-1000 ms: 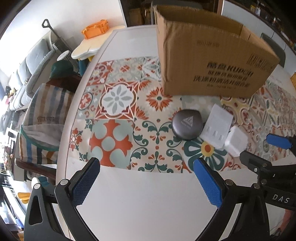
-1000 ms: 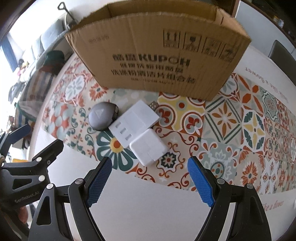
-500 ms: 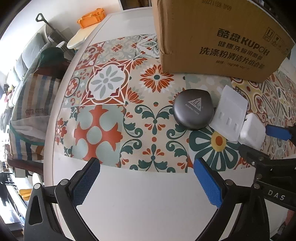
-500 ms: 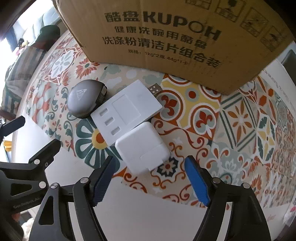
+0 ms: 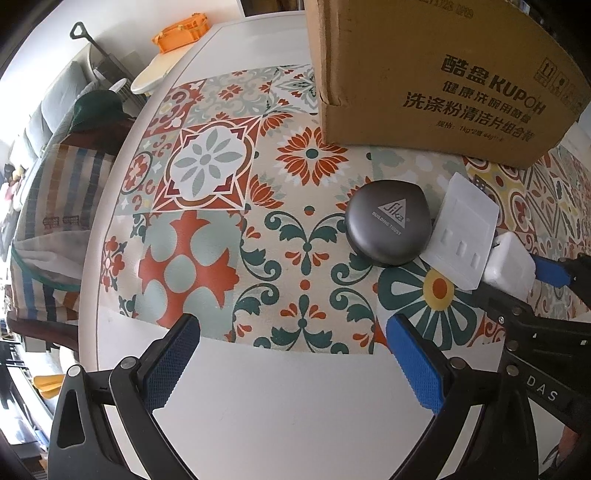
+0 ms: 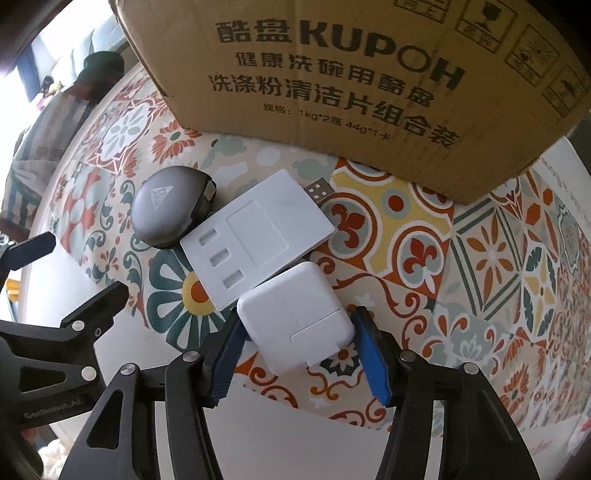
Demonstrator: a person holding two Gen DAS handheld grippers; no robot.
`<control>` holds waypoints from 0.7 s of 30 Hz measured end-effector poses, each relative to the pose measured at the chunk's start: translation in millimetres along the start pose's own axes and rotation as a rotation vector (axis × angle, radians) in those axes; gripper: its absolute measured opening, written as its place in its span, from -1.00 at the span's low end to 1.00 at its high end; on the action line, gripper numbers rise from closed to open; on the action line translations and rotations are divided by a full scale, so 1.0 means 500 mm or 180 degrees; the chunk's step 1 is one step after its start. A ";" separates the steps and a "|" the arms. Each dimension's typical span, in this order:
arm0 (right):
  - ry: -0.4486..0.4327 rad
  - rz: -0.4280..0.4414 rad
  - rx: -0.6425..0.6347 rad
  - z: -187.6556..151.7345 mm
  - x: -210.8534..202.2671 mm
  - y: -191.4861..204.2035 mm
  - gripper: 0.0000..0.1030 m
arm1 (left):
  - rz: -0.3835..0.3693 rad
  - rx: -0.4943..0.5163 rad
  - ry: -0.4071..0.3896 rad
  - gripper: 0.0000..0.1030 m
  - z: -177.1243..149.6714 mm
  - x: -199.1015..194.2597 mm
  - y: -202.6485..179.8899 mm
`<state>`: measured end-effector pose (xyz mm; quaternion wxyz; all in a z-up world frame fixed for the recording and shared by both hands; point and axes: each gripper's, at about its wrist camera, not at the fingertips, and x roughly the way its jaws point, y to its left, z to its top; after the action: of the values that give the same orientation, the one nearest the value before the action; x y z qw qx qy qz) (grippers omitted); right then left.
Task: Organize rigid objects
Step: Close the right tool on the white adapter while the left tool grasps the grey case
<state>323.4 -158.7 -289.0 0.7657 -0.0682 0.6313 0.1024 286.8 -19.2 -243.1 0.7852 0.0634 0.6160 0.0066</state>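
A white square charger block [image 6: 295,317] lies on the patterned mat, and my right gripper [image 6: 297,334] has closed its blue pads on both sides of it. The block also shows in the left wrist view [image 5: 509,264]. A flat white adapter [image 6: 258,236] with a USB plug touches the block. A grey round Sika case [image 6: 170,206] lies to its left; it also shows in the left wrist view [image 5: 388,225]. A brown cardboard box [image 6: 351,74] stands behind them. My left gripper [image 5: 291,354] is open and empty over the white table edge.
The patterned mat [image 5: 207,166] covers the round white table [image 5: 295,406]. A striped bag [image 5: 48,206] and a chair stand off the table's left. An orange crate [image 5: 181,31] sits on a small table far back.
My right gripper moved forward and closed its jaws from wide open onto the white charger block. Both cameras came lower and closer to the objects. My left gripper stayed open.
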 end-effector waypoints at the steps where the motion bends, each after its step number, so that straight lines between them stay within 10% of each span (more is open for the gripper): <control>1: -0.0002 0.0002 0.0021 -0.005 -0.007 -0.006 0.12 | -0.0009 -0.0002 -0.0003 1.00 0.000 -0.001 0.000; 21: -0.0273 0.0037 0.0590 -0.037 -0.094 -0.096 0.12 | -0.0272 0.0052 -0.0225 0.91 0.067 -0.027 -0.030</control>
<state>309.0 -213.0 -247.5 0.7944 0.0111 0.6051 0.0509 315.2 -38.3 -223.6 0.8055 0.0437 0.5901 -0.0341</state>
